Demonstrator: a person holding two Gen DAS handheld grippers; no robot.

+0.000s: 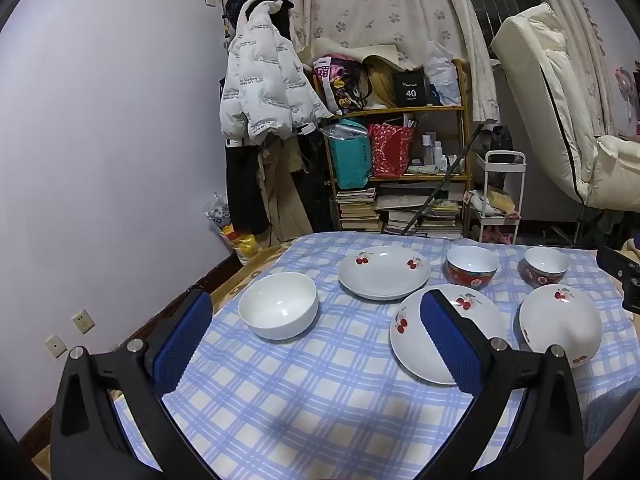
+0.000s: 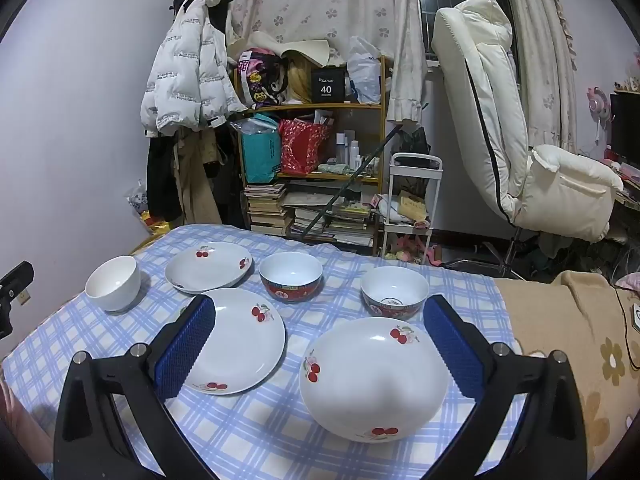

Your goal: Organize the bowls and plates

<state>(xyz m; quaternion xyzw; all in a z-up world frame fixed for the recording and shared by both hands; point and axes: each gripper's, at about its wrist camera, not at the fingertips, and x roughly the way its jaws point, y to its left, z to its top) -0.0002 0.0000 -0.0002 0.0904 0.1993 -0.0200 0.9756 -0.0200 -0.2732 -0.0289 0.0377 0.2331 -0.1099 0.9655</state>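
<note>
Crockery, six pieces, lying apart on a blue-and-white checked tablecloth [image 2: 256, 432]:
- plain white bowl [image 2: 114, 283], upright, sitting at the left edge of the group;
- far cherry plate [image 2: 209, 267], shallow, white with red cherry prints on the rim, sitting behind the others;
- middle cherry plate [image 2: 236, 342], same pattern, lying in front of the far one, its left rim partly hidden behind a blue pad;
- near cherry plate [image 2: 374, 378], same pattern, lying nearest the right camera, between the right gripper's fingers in that view but not touched;
- two bowls, red patterned outside and pale inside: left red bowl [image 2: 291, 277] and right red bowl [image 2: 394, 291], standing side by side behind the two nearer plates.

Left gripper [image 1: 316, 344]: hovering above the cloth, jaws standing wide apart, holding nothing; right gripper [image 2: 320, 344]: likewise spread wide, empty.

Surroundings: lilac wall; white puffer jacket [image 2: 188, 76] hanging on a rack; wooden shelf [image 2: 312, 106] crowded with bags, bottles and stacked books; flowered curtains; cream reclining chair [image 2: 500, 128]; a brown flowered blanket [image 2: 568, 344] lying to the right of the cloth.
</note>
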